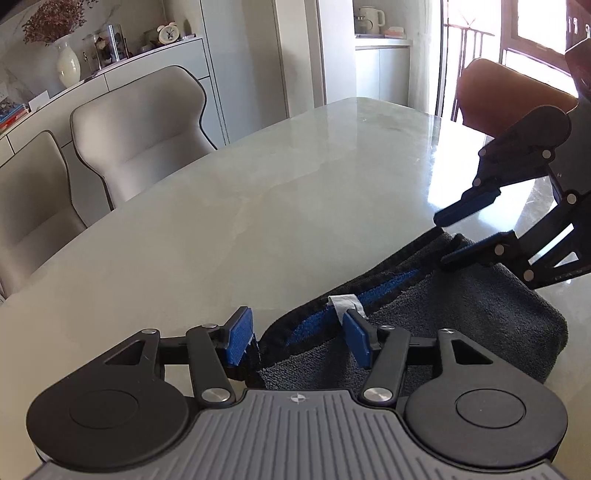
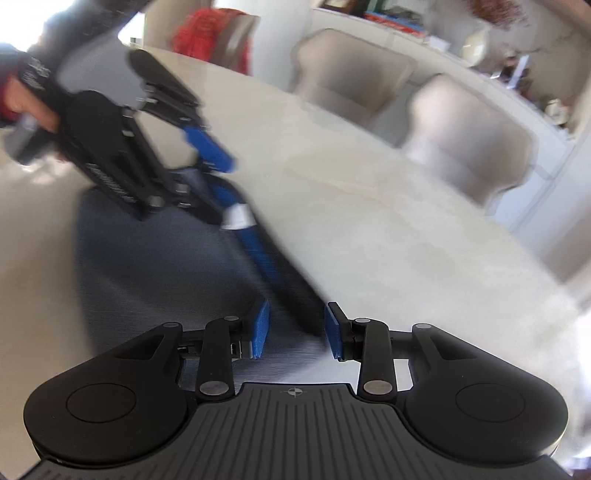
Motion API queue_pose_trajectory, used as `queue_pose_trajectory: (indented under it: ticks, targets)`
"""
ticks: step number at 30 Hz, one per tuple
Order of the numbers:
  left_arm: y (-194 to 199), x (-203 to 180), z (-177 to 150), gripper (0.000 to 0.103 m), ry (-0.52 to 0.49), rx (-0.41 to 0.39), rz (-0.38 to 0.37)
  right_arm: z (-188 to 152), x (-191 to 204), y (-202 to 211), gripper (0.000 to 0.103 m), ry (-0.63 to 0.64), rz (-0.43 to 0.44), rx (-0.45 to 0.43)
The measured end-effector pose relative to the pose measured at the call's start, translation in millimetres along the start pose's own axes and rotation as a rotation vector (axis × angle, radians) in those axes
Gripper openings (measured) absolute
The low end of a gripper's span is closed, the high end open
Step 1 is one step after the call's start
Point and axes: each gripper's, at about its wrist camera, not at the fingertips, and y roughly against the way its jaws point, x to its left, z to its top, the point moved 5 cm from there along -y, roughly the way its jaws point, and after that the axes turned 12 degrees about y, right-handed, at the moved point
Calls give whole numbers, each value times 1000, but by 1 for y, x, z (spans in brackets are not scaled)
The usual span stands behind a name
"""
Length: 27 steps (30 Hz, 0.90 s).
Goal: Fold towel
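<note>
Currently the towel (image 1: 461, 317) lies folded on the pale stone table (image 1: 258, 192), dark grey pile with a black hem and a blue band along the folded edge; a small white tag (image 1: 345, 303) sits on that band.

Left gripper (image 1: 301, 338): jaws apart. The near corner of the towel lies between the two blue pads; the hem runs close by the left-hand pad (image 1: 240, 339), and the right-hand pad sits over the grey pile just beside the tag. Contact between pads and cloth cannot be settled from the left wrist view.

Right gripper (image 2: 295, 330): jaws apart, blue pads on either side of the black hem at the far end of the same edge. Right wrist view is motion-blurred; touching or not cannot be told. In the left wrist view one finger (image 1: 465, 205) of this gripper is above the table beyond the towel's end, the other rests at the cloth.

Surroundings: two beige upholstered chairs (image 1: 140, 125) stand at the far side of the table, an orange-brown chair (image 1: 509, 92) at its end. On the sideboard behind, a white vase (image 1: 68, 64) holds dried reddish flowers, with a small alarm clock (image 1: 169, 34) nearby. A cream jug (image 1: 369, 18) stands in a wall niche.
</note>
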Motion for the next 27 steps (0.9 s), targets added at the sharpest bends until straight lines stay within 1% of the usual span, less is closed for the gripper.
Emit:
queue_pose_trajectory:
  ticks: [3, 5, 6, 7, 8, 9, 10, 11, 13, 16, 18, 20, 23, 26, 27]
  targets:
    - [-2, 0, 5, 59, 35, -12, 10, -3, -5, -1, 33, -83, 25, -12]
    - [13, -1, 11, 59, 61, -46, 6, -1, -3, 5, 33, -81, 1, -23]
    - [28, -2, 14, 60, 85, -80, -6, 3, -1, 15, 33, -82, -9, -46]
    - [37, -3, 16, 68, 105, -96, -23, 7, 3, 25, 34, -91, -10, -76]
    - [50, -6, 17, 72, 125, -113, -44, 10, 8, 33, 34, -99, 0, -97]
    - [64, -11, 14, 77, 140, -131, -70, 12, 17, 44, 34, -105, 25, -121]
    - [77, -17, 9, 80, 144, -145, -90, 14, 25, 52, 34, -107, 46, -139]
    - [90, -24, 0, 80, 148, -150, -112, 13, 35, 55, 34, -95, 64, -142]
    - [102, -35, -20, 80, 157, -128, -145, 10, 62, 65, 34, -54, 113, -133]
    - [95, -46, -49, 79, 162, -46, -160, 4, 86, 67, 33, -27, 151, -121]
    - [80, -49, -61, 79, 160, 5, -146, 1, 89, 62, 33, -41, 143, -109]
    - [70, -48, -63, 79, 173, 15, -130, -2, 81, 52, 34, -85, 129, -92]
    - [57, -37, -54, 79, 224, 2, -99, -5, 68, 38, 34, -118, 122, -68]
    - [42, -30, -48, 81, 229, 10, -79, -11, 51, 30, 34, -200, 155, -58]
    - [41, -31, -49, 84, 216, 5, -78, -14, 48, 28, 35, -225, 165, -54]
